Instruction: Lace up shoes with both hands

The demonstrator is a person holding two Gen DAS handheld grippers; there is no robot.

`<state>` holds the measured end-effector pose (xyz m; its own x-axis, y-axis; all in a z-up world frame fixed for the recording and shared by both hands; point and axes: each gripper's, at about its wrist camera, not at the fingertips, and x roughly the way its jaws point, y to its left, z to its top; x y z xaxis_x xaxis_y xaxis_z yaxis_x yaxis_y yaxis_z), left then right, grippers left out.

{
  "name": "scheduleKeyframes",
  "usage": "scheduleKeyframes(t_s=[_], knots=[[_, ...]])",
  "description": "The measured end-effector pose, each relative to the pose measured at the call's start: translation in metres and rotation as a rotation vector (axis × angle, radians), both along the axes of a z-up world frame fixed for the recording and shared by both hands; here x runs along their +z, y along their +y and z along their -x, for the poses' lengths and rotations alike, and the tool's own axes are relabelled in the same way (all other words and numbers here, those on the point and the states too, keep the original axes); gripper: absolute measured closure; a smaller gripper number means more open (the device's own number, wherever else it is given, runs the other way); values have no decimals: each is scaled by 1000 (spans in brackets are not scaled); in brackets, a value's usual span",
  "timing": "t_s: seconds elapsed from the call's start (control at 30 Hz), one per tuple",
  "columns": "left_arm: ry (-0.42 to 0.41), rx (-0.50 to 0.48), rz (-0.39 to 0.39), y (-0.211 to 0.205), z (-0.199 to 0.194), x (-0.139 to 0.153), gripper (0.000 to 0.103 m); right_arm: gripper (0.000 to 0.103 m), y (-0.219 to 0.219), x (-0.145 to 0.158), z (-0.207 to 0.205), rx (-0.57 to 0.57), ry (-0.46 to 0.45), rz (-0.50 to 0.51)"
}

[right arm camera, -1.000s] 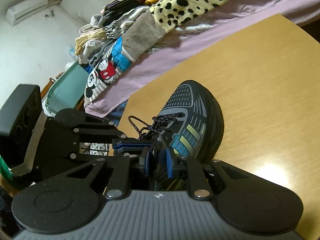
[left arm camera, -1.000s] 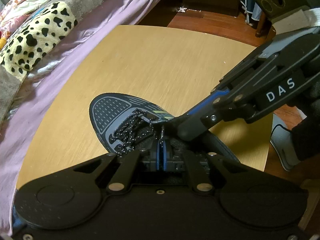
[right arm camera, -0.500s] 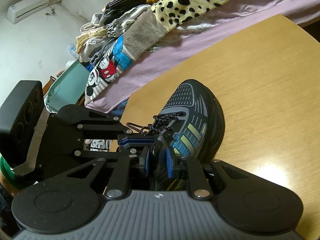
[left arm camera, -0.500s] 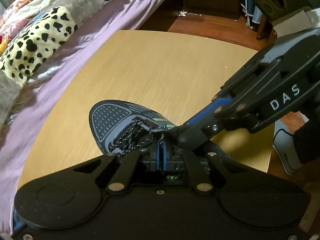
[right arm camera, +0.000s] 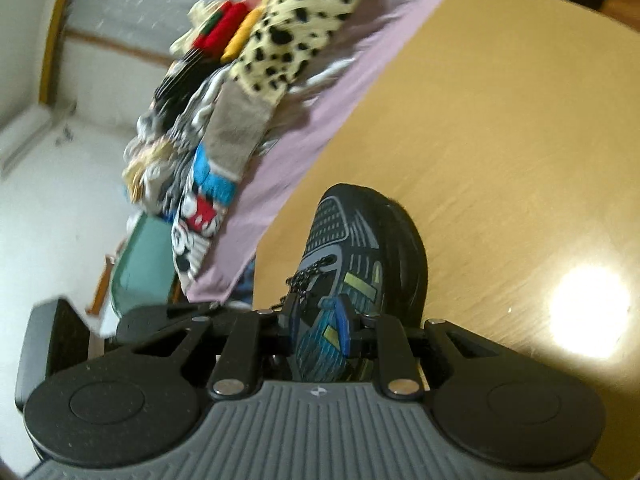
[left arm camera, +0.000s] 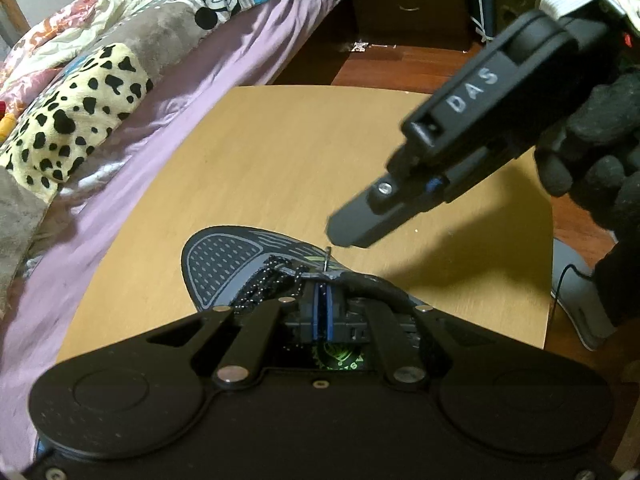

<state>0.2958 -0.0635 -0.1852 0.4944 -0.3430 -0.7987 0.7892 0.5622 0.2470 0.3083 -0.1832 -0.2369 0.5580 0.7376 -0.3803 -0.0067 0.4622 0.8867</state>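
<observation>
A dark grey running shoe (left arm camera: 224, 264) with speckled black laces (left arm camera: 260, 284) lies on the round wooden table (left arm camera: 280, 152), toe pointing away. My left gripper (left arm camera: 322, 312) sits low over the shoe's tongue, blue pads together and shut on a strand of the lace. The lace tip (left arm camera: 327, 258) sticks up just beyond the pads. My right gripper (left arm camera: 348, 234), held by a black-gloved hand (left arm camera: 592, 152), hangs above and right of the laces, clear of the shoe. In the right wrist view the right gripper (right arm camera: 318, 322) has its jaws opening, with nothing pinched and the shoe (right arm camera: 360, 248) behind the gap.
A bed with a purple sheet (left arm camera: 168, 120) and a patchwork quilt (left arm camera: 80, 100) runs along the table's left edge. A dark dresser (left arm camera: 400, 0) stands on the wooden floor beyond the table. A grey object with a cable (left arm camera: 576, 292) lies on the floor at right.
My right gripper has drawn back from the lace by the left pads, risen up and to the right, rolled, and parted its jaws a little. The left gripper stays shut in place.
</observation>
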Motion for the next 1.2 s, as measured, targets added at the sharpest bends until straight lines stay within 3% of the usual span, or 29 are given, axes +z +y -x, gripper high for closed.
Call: scheduleKeyframes(t_s=[0.37, 0.47, 0.5, 0.7, 0.8, 0.9, 1.0, 1.07, 1.2], knots=[[11, 22, 15, 0, -1, 1, 101, 81, 18, -6, -6, -36, 36, -59], [15, 27, 19, 1, -1, 1, 101, 89, 20, -4, -6, -37, 25, -35], [16, 29, 20, 1, 0, 1, 101, 98, 20, -4, -5, -40, 23, -32], [38, 53, 52, 10, 0, 8, 98, 99, 25, 5, -5, -29, -11, 32], [63, 99, 135, 26, -5, 23, 95, 99, 21, 7, -5, -32, -20, 41], [51, 237, 264, 53, -18, 45, 92, 99, 16, 9, -5, -37, -26, 49], [36, 400, 400, 81, -26, 61, 86, 99, 9, 13, -4, -52, -41, 57], [41, 464, 460, 91, -23, 65, 75, 99, 4, 17, -5, -67, -51, 61], [57, 560, 545, 102, -9, 68, 63, 99, -9, 24, -7, -104, -67, 64]])
